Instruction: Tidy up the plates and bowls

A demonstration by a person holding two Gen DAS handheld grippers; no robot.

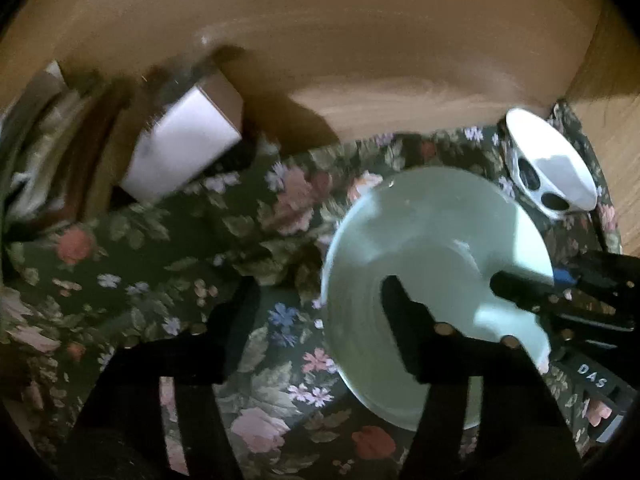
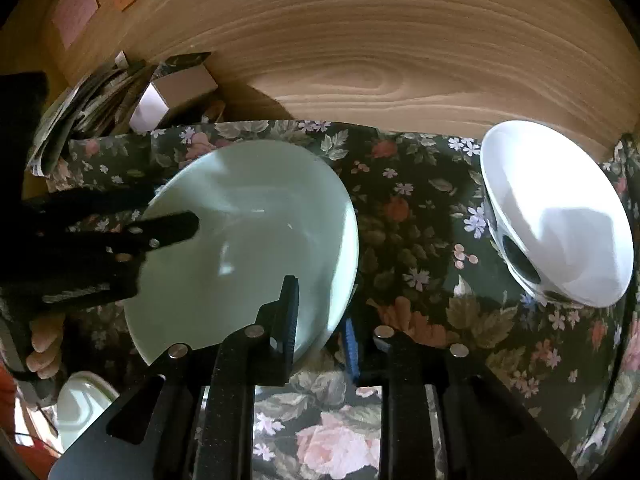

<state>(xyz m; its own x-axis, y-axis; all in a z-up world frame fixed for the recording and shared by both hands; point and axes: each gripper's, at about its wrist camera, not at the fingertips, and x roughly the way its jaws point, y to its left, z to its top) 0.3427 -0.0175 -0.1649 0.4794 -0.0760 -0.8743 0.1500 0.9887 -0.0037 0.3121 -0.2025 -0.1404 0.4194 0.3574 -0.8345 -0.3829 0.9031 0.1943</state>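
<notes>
A pale green bowl [image 1: 432,240] [image 2: 248,240] rests on a dark floral cloth [image 1: 160,264] [image 2: 420,216]. My right gripper [image 2: 320,324] is shut on its near rim, one finger inside and the blue-padded finger outside; in the left wrist view it reaches in from the right [image 1: 532,284]. My left gripper [image 1: 320,304] straddles the bowl's opposite rim, one finger inside the bowl and the other outside with a gap to the rim; in the right wrist view it enters from the left [image 2: 160,220]. A white bowl with black spots [image 1: 556,168] [image 2: 560,216] sits to the right.
A wooden wall [image 2: 360,40] closes the back and right side. A white box [image 1: 184,144] [image 2: 156,104] and a pile of papers [image 2: 80,116] stand at the back left. Another pale dish [image 2: 80,400] lies low left, next to a person's fingers [image 2: 44,344].
</notes>
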